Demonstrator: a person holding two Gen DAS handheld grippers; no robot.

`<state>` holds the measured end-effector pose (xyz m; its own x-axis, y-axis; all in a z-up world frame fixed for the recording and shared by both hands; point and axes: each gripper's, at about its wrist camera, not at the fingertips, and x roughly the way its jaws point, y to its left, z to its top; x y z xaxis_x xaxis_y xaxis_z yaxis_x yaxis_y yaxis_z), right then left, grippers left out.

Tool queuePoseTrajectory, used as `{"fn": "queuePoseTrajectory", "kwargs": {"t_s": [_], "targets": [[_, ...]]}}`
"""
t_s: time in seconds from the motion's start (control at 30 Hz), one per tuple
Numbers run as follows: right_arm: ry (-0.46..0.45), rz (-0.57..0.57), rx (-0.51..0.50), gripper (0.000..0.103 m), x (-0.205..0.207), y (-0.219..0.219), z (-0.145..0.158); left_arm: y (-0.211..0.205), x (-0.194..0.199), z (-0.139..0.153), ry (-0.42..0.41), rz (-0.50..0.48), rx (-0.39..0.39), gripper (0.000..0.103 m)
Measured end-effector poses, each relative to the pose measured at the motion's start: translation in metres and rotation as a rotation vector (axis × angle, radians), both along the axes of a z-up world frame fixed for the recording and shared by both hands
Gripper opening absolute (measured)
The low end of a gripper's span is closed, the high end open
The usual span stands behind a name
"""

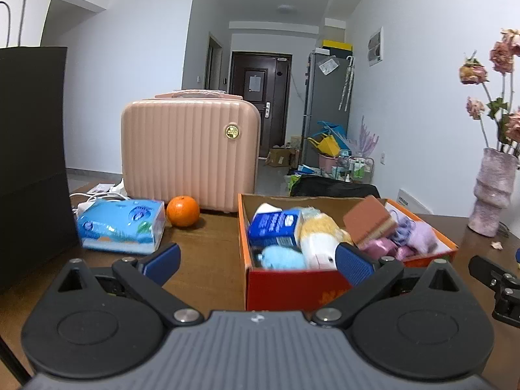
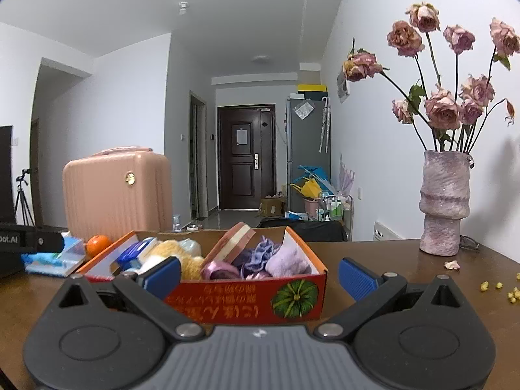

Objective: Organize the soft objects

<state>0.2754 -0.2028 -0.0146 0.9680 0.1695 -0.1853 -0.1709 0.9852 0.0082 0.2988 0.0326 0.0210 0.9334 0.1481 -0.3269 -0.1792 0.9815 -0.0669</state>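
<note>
An orange-red cardboard box [image 1: 292,289] stands on the brown table, filled with soft items: a yellow-and-white plush [image 1: 320,237], a light blue fluffy toy [image 1: 281,256], a blue tissue pack [image 1: 274,227], a brown sponge [image 1: 369,219], pink ribbon [image 1: 383,247] and lilac cloths [image 1: 419,234]. My left gripper [image 1: 256,261] is open just before the box's left front corner, holding nothing. My right gripper [image 2: 259,278] is open in front of the box [image 2: 227,302], also with nothing in it. The sponge [image 2: 232,243] and a lilac cloth [image 2: 287,261] poke above the rim.
A blue tissue packet [image 1: 122,224] and an orange [image 1: 183,211] lie left of the box, before a pink suitcase [image 1: 190,149]. A black bag [image 1: 32,162] stands far left. A vase [image 2: 443,204] of dried roses stands right, with petals and crumbs [image 2: 500,289] nearby.
</note>
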Motion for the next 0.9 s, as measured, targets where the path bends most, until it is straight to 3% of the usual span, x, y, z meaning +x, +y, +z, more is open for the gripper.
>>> {"fn": "queuePoseTrajectory", "kwargs": {"t_s": [0.57,0.9], "targets": [[-0.029,-0.021,-0.022,0.103,-0.118,-0.021,-0.004,-0.017,-0.114,-0.015,-0.022,-0.098,0.027,0.103],[-0.029,-0.001,-0.019,0.103,-0.157,-0.030,-0.002,-0.022,-0.161,-0.018,-0.047,-0.113,0.059,0.103]]}}
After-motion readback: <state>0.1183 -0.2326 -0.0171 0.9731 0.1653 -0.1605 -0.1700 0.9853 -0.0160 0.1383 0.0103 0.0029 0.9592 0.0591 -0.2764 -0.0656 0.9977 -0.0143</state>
